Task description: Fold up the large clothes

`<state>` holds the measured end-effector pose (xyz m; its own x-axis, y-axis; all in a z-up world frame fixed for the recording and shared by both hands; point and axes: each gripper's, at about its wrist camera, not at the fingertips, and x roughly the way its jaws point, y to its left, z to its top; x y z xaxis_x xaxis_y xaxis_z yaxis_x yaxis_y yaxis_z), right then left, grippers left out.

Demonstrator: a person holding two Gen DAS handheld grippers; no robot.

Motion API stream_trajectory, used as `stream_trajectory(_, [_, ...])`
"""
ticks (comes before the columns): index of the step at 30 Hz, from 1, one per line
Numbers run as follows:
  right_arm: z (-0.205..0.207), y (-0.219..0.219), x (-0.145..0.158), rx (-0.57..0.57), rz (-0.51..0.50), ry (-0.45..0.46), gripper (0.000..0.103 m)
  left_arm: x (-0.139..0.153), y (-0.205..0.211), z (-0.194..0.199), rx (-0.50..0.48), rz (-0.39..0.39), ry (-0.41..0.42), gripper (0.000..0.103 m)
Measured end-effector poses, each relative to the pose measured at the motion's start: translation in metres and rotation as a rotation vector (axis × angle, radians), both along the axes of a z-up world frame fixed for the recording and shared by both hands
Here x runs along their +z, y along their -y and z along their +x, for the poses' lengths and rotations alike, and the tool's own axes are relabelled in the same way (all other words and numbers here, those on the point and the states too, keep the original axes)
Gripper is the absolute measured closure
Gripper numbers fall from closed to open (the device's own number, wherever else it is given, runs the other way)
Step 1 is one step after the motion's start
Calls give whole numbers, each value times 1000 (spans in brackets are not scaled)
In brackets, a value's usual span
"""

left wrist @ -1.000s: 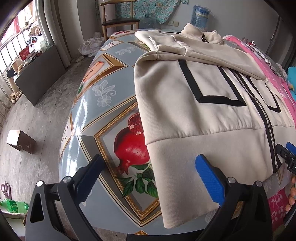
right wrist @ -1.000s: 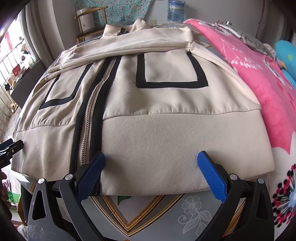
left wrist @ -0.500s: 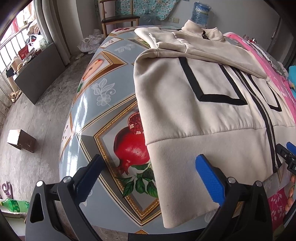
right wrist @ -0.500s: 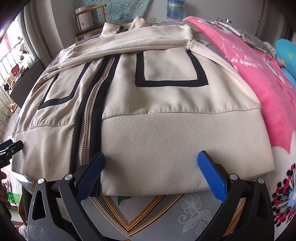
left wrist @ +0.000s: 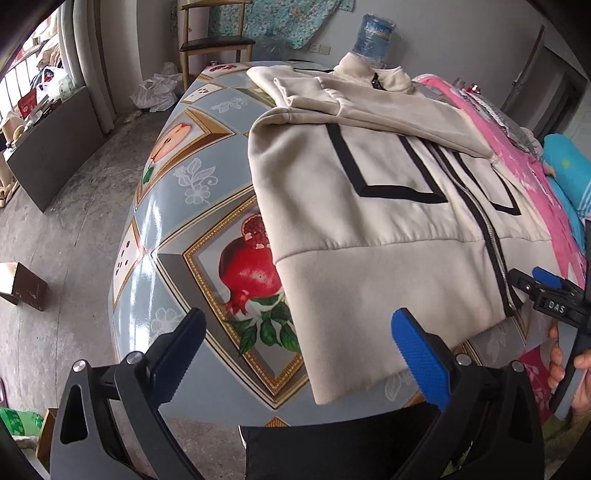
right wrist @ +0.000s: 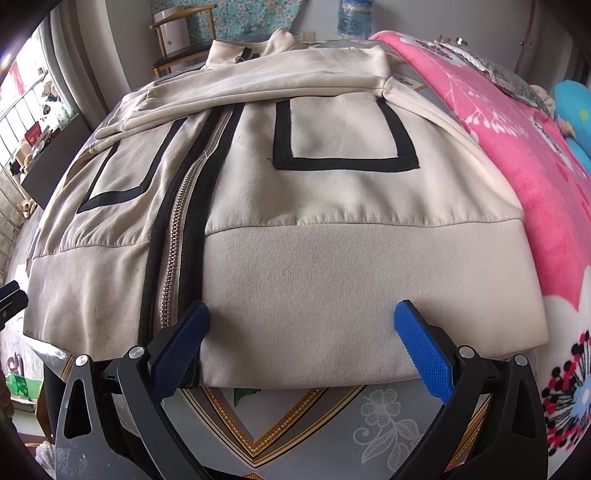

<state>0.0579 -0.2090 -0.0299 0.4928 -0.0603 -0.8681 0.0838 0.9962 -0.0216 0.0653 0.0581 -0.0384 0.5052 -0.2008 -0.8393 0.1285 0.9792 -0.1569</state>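
A cream zip-up jacket (left wrist: 373,229) with black pocket trim lies front up on the table, sleeves folded across its chest. The same jacket (right wrist: 303,229) fills the right wrist view, its hem band nearest the camera. My left gripper (left wrist: 295,347) hovers open over the jacket's lower left hem corner, nothing between its fingers. Open too, my right gripper (right wrist: 299,343) straddles the hem band just right of the zipper (right wrist: 173,266), empty. The right gripper (left wrist: 546,291) also shows at the right edge of the left wrist view, held by a hand.
The table (left wrist: 177,206) wears a blue-grey cloth with fruit pictures. A pink floral blanket (right wrist: 517,155) lies along the jacket's right side. A chair (left wrist: 216,40) and a water bottle (left wrist: 373,35) stand behind the table. A small box (left wrist: 20,284) sits on the floor.
The left gripper has pulled back and lifted slightly, so the jacket's hem corner sits farther from the camera. The right gripper has eased a little closer to the hem.
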Motion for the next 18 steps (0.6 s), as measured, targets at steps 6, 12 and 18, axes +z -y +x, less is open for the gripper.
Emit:
stream_trajectory(6, [3,1,1,1,0,-8,6,4,19,-22,-89,-29,26,11])
stream_trajectory(12, [3,2,0,-1,0,-6,6,-5,16,-27,-60,-58,3,37])
stream_trajectory(18, [3,2,0,2,0,-7,6,-10,6,-28,-34,-93,-11,54])
